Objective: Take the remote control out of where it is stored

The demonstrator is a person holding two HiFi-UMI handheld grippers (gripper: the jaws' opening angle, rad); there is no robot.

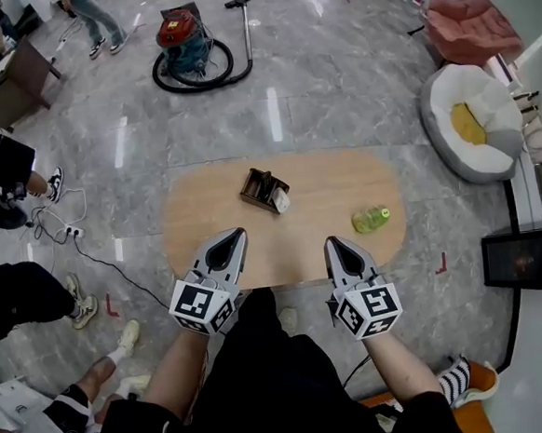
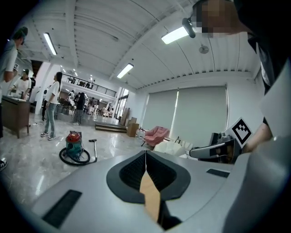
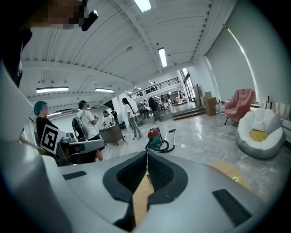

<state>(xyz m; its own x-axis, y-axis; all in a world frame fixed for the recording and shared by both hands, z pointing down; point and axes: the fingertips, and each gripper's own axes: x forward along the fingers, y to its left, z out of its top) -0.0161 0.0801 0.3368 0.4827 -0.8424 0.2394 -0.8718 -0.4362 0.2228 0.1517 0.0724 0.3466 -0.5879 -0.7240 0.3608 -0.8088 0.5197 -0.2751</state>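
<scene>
The glossy grey marble-look floor [image 1: 336, 94] spreads wide on all sides. On it stands the light wooden table with rounded ends [image 1: 206, 216], its top smooth and mostly bare. A white rounded beanbag seat with a yellow cushion [image 1: 449, 103] sits well off to the right of the table. A red and teal canister vacuum with a coiled black hose [image 1: 183, 42] stands well beyond the far edge.

The left gripper [image 1: 238, 234], a grey wedge with black ribbed pads, hangs over the table's near edge. Its jaws are pressed together with nothing between them. The right gripper [image 1: 333, 243] is the same, closed and empty, beside it.

A dark brown open-topped holder [image 1: 257, 186] stands near the table's middle, set at an angle, with clear tabletop all round. The remote control [image 1: 280, 200] shows as a pale end at the holder's right corner; its detail is too small to read. A small green rounded object [image 1: 371, 219] lies apart to the right.
</scene>
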